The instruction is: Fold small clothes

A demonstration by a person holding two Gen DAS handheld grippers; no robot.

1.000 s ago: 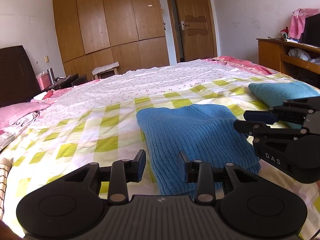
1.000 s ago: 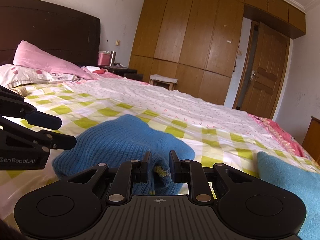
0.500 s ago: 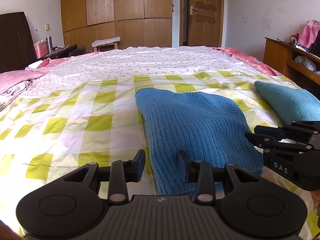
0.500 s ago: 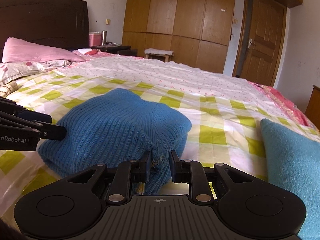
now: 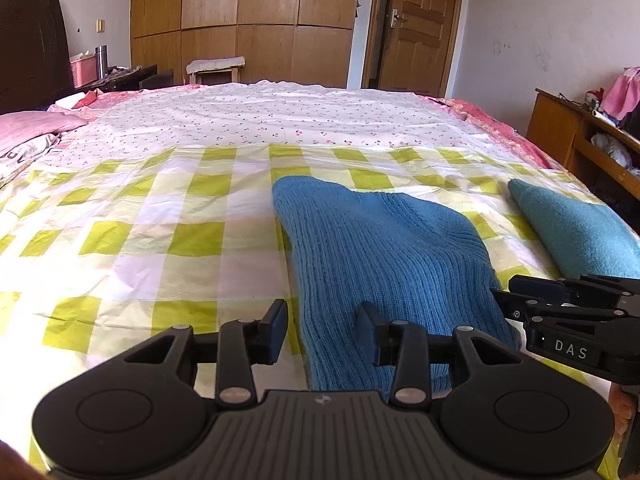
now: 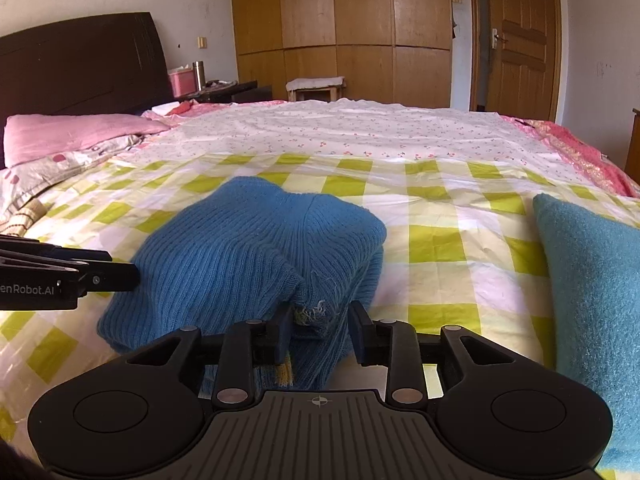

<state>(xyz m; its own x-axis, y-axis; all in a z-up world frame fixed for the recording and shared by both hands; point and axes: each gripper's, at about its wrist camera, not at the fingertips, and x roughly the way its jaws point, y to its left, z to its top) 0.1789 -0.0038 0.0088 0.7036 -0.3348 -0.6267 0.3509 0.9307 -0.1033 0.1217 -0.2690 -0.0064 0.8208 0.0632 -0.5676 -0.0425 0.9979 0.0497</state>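
The right tool [image 6: 318,334] has just been opening, releasing the blue knit sweater [image 6: 256,256]; the left tool [image 5: 322,330] stands part-open, pressing nothing. Both should withdraw without dragging the fold.

Our left gripper [image 5: 322,330] and right gripper [image 6: 318,330] are matte black, each with a ribbed centre plate, two round discs, silver pivot screws and dark blue pads. White lettering reads "DAS" and "enRobot.AI".

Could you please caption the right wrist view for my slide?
Right gripper open around folded blue knit sweater's corner on checked bedsheet.
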